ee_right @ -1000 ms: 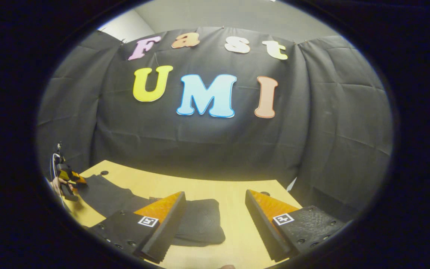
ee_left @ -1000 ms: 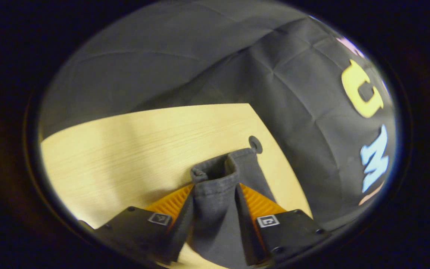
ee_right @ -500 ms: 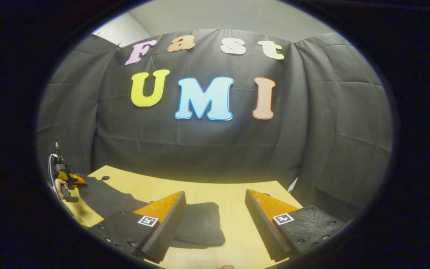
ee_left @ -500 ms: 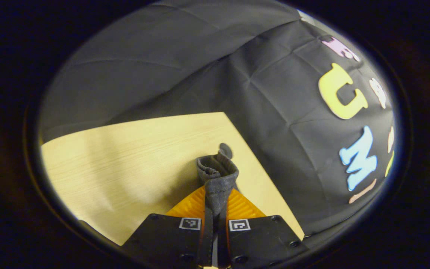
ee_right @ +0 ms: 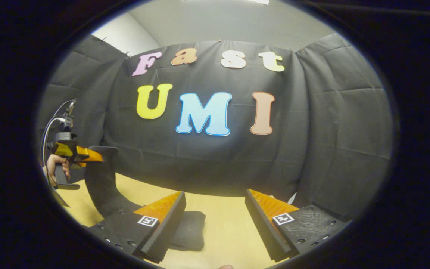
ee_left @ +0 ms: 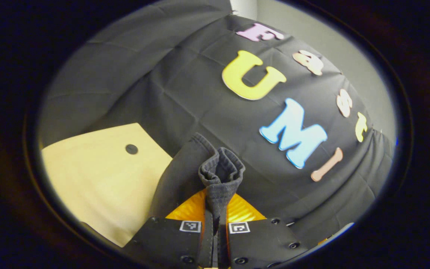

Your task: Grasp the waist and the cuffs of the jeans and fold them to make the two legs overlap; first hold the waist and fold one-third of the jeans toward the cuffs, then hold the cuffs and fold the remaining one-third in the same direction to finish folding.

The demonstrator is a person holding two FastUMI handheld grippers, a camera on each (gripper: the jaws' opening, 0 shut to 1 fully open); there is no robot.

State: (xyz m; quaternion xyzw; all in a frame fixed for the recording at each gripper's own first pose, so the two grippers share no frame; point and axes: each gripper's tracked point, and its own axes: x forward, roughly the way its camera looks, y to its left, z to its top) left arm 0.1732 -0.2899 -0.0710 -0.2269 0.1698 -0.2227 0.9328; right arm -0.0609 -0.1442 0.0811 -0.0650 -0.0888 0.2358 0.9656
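1. My left tool (ee_left: pixel 215 220) is pinched tight on the cuffs (ee_left: pixel 220 172) of the black jeans (ee_right: pixel 103 183), lifted off the surface (ee_right: pixel 222 228).
2. My right tool (ee_right: pixel 215 224) hovers wide open, holding nothing.
3. Looks like the final third-fold: next, carry the cuffs over the folded stack (ee_right: pixel 189 233) under my right tool.

This looks like a small test booth in a lab, not a home. A black cloth wall (ee_right: pixel 207 157) hangs all the way around a plain light wooden table (ee_right: pixel 222 224), and above the cloth there is a bare grey wall (ee_right: pixel 230 22). To the left of the table a hand (ee_right: pixel 55 166) holds an orange and black gripper tool (ee_right: pixel 74 153) with thin wires (ee_right: pixel 50 123) coming out of its top, like gear used for tests.
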